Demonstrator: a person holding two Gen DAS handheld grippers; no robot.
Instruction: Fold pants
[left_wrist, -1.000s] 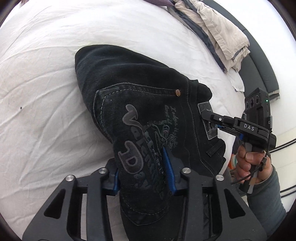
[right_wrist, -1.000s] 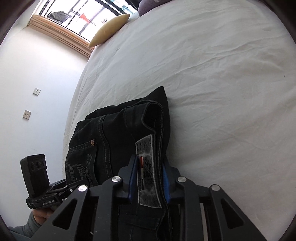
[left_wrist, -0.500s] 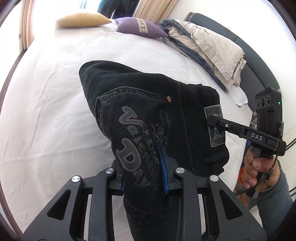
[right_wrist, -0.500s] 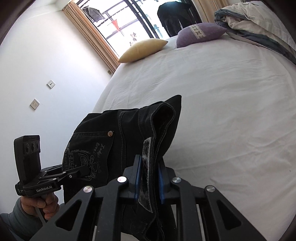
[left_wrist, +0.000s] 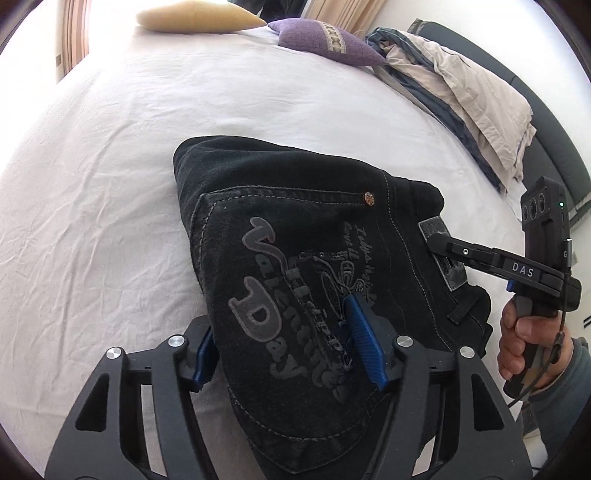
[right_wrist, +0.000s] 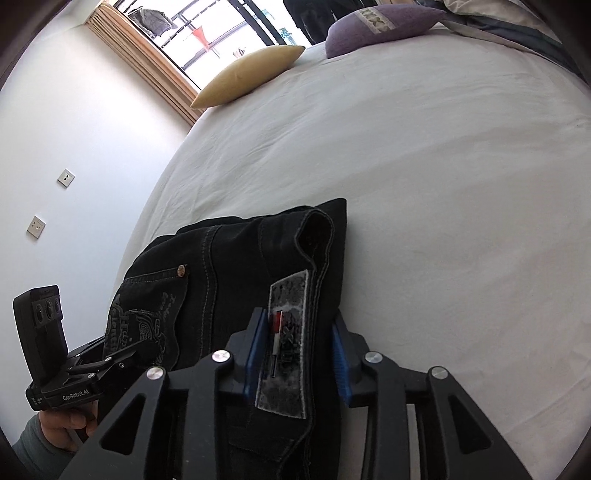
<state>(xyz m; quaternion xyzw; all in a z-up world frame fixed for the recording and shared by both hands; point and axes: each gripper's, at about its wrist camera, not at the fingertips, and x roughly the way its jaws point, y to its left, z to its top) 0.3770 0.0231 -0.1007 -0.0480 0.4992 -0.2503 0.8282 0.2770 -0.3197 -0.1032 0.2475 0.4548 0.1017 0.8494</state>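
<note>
Folded black jeans (left_wrist: 295, 221) with a grey printed back pocket lie on the white bed sheet (left_wrist: 110, 166). My left gripper (left_wrist: 280, 317) straddles the pocket end. Its jaws are opening; the blue pads stand apart from the cloth, one of them resting over the print. My right gripper (right_wrist: 299, 317) straddles the waistband by the grey label patch (right_wrist: 286, 347). Its jaws are opening too, with the denim (right_wrist: 221, 266) loose between them. Each gripper appears in the other's view, the right gripper (left_wrist: 439, 240) at the label and the left gripper (right_wrist: 110, 362) at the pocket.
A yellow pillow (left_wrist: 195, 16) and a purple pillow (left_wrist: 325, 40) sit at the far end of the bed. A pile of beige and grey bedding (left_wrist: 461, 92) lies along the right edge by a dark headboard (left_wrist: 546, 122). A wall (right_wrist: 74, 129) borders the left side.
Both grippers moved across the bed with the jeans pinched, then widened their jaws. The jeans now rest on the sheet, and the pillows have come into view.
</note>
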